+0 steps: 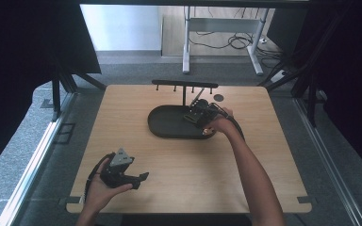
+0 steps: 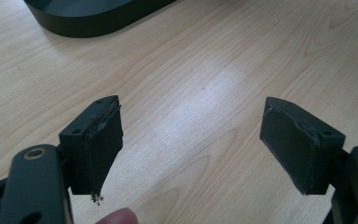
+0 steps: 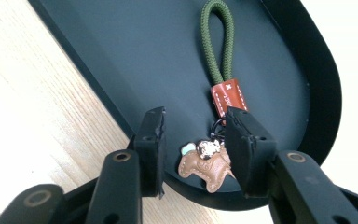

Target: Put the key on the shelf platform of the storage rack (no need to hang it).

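Table: pale wood table (image 1: 179,165) with grey floor around it and a desk frame and loose cables beyond the far edge.
Tray: I see a dark oval tray (image 3: 121,51) near the middle of the table, with a black hook rack (image 1: 185,85) standing just behind it.
Keychain: a green cord loop with an orange leather tab, a metal ring and a small tan leather charm (image 3: 206,164) lies inside the tray, close to its rim.
Right tool: my right tool (image 3: 193,149) sits low over the tray, jaws parted and straddling the charm, one pad touching or just beside the ring and tab; nothing is gripped yet.
Left tool: my left tool (image 2: 191,144) rests near the front left of the table, jaws spread wide over bare wood, holding nothing.
Risk, pinch: I judge that closing now catches only the charm's edge, so the keychain (image 3: 216,60) could slip or swing out.
Risk, rim: the jaws are near the tray wall, so a lower approach could strike it and shove the tray.
Risk, snag: lifted by the charm, the cord would dangle and could catch the rack's pegs.
Risk, sight: the ring is partly hidden by a jaw, so I cannot tell its exact lie.
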